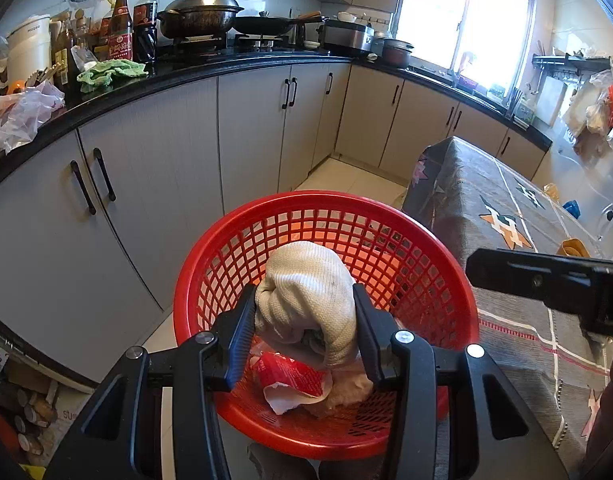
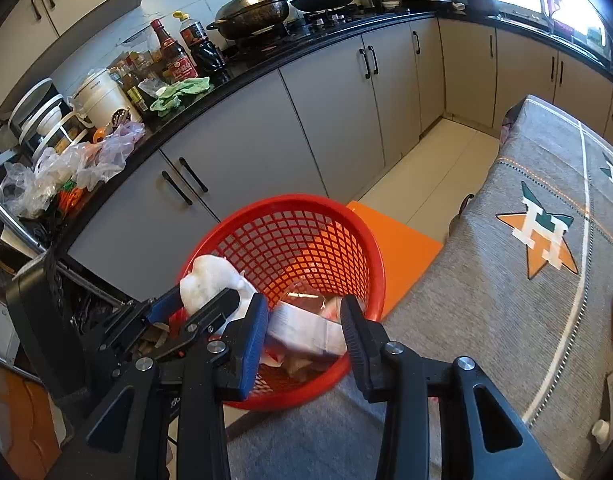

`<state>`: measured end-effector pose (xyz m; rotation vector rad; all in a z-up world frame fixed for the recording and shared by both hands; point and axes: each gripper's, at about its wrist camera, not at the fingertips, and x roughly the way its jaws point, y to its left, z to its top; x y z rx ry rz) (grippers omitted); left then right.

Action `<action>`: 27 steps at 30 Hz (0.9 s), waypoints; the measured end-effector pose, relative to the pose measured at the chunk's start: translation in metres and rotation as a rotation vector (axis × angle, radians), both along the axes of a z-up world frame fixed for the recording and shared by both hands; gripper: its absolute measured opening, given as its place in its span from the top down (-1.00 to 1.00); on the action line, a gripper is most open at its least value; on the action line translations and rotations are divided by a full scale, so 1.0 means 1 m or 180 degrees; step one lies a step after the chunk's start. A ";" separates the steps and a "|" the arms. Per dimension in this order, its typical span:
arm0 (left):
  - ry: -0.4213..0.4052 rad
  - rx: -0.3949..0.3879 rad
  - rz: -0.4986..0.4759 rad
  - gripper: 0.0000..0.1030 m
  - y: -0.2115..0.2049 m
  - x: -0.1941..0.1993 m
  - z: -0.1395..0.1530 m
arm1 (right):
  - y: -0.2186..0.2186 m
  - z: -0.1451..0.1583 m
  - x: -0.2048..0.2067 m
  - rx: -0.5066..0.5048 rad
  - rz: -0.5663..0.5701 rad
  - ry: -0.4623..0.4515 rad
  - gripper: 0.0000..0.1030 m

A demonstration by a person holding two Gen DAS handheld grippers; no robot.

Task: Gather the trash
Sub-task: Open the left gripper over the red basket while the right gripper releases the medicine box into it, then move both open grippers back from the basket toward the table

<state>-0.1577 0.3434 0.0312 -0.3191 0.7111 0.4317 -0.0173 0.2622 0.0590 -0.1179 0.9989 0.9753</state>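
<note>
Ribbed fingers (image 1: 242, 312) pinch knitted white cloth (image 1: 306, 292) over round mesh basket (image 1: 226, 256).

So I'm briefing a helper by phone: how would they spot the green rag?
Find the black countertop running along the grey cabinets. Left of the stove's lidded wok, in front of the sauce bottles, lies the green rag, the only crumpled light-green cloth there.

place: home kitchen | cues: gas stove (image 1: 226, 42), wok (image 1: 200, 16), probably sauce bottles (image 1: 120, 24)
</note>
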 end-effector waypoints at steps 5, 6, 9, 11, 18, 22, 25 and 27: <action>-0.0020 -0.0018 -0.0005 0.10 0.005 -0.001 -0.002 | 0.009 -0.003 0.004 0.0038 0.0029 0.0072 0.19; -0.0027 -0.0024 -0.0008 0.01 0.005 -0.001 -0.002 | 0.010 -0.002 0.003 0.0043 0.0032 0.0066 0.19; -0.0041 -0.0034 0.0001 -0.03 0.005 -0.003 -0.001 | 0.008 -0.001 0.002 0.0085 0.0028 0.0064 0.19; -0.0046 -0.0037 -0.0001 -0.07 0.005 -0.004 0.000 | 0.004 0.001 0.002 0.0106 -0.0001 0.0059 0.19; -0.0093 -0.0010 -0.0037 -0.19 -0.008 -0.006 0.009 | -0.024 0.011 0.002 0.0164 -0.0163 0.0003 0.19; -0.0114 0.0039 -0.0081 -0.28 -0.021 -0.006 0.016 | -0.044 0.014 0.001 0.0197 -0.0235 -0.0011 0.18; -0.0121 0.0072 -0.0112 -0.29 -0.030 -0.006 0.021 | -0.059 0.015 0.001 0.0208 -0.0300 -0.0012 0.11; -0.0117 0.0089 -0.0142 -0.29 -0.037 -0.005 0.023 | -0.068 0.015 0.000 0.0208 -0.0331 -0.0031 0.11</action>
